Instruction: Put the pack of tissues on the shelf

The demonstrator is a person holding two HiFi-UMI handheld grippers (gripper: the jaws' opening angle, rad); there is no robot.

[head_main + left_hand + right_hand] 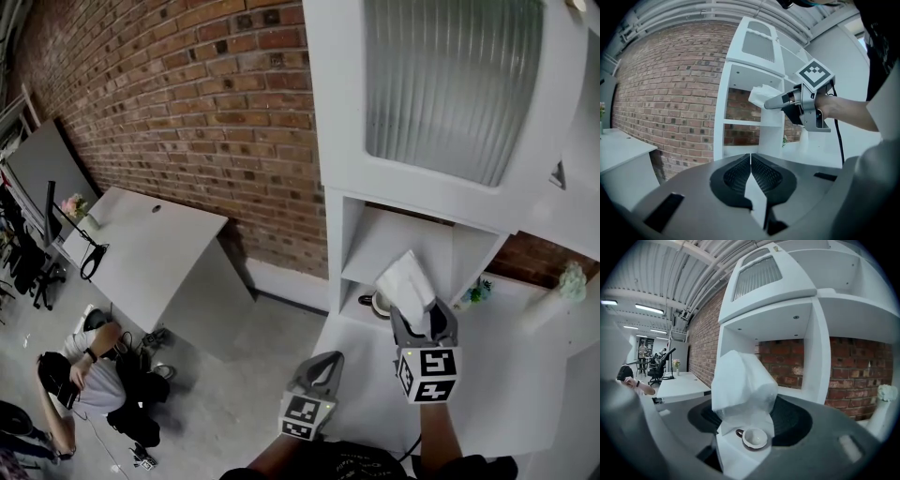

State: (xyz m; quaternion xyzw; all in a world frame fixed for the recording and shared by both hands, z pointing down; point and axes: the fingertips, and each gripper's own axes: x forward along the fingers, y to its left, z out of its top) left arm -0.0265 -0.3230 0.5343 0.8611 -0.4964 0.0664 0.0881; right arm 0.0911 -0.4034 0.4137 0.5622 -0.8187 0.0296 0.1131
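My right claw [414, 319] is clamping the soft white tissue pack [405, 279] up by the white open shelf [373, 246], so only placing is left.

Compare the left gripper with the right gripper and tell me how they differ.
The left gripper has its jaws together with nothing between them; the right gripper is clamped on the pack of tissues. In the head view the right gripper is raised to the open compartment of the white shelf unit, while the left gripper sits lower and further back. Both carry a square-marker cube and point toward the shelf unit.
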